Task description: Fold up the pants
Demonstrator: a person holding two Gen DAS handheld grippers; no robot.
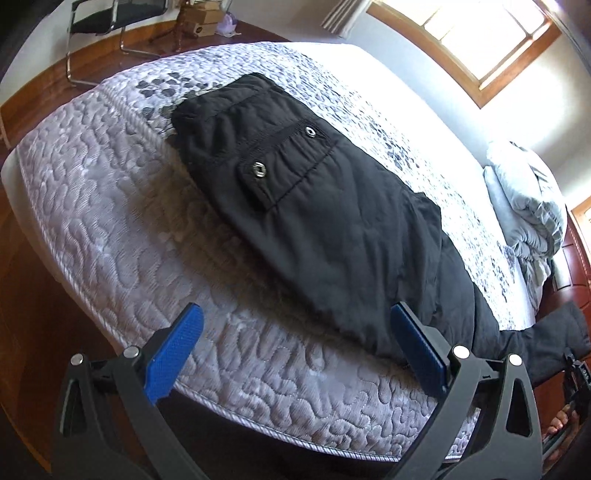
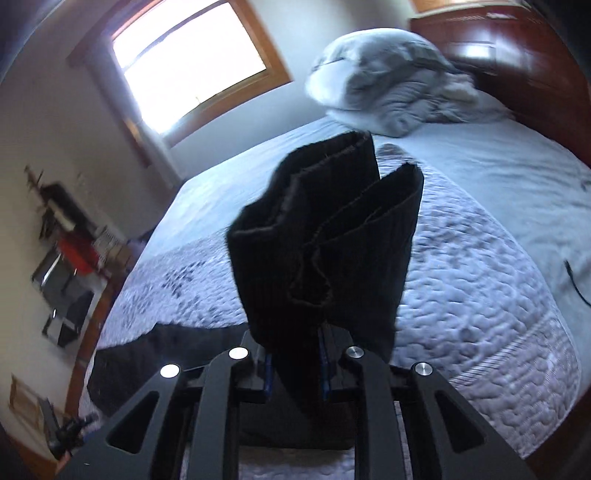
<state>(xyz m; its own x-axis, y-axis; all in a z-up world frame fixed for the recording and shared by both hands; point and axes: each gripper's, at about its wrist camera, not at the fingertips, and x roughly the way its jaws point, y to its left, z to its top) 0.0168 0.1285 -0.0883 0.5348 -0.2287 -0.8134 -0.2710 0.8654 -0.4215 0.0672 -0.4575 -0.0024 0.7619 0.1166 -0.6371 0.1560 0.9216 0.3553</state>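
We see the black pants (image 1: 325, 206) lying on the quilted mattress (image 1: 110, 206) of the bed, waistband end at the far left, with a flapped pocket (image 1: 284, 162) and its two metal snaps facing up. The legs run toward the near right and trail off over the mattress edge, where the cuff end hangs out past the corner.

Our left claw (image 1: 295, 350) hovers just over the near edge of the mattress, its blue pads (image 1: 173, 354) spread wide — nothing sits between them. The right-hand pad is just at the near hem of the pants; whether it touches the cloth, we cannot tell.

In the right wrist view, our right claw (image 2: 295, 369) is pinching the leg cuffs of the pants (image 2: 325, 236), its jaws pressed in on the fabric. The two cuffs stand up out of the grip, raised above the bed, their open hems gaping toward the camera. The view is somewhat blurred. More of the black cloth lies below and to the left of the claw, on the mattress (image 2: 480, 288).

At the far end of the bed we see a rumpled grey duvet (image 2: 391, 92) bunched against the dark wooden headboard (image 2: 517, 55). A bright window (image 2: 192, 62) sits in the far wall, and a black chair (image 1: 110, 18) stands on the wooden floor beyond the bed's left end.
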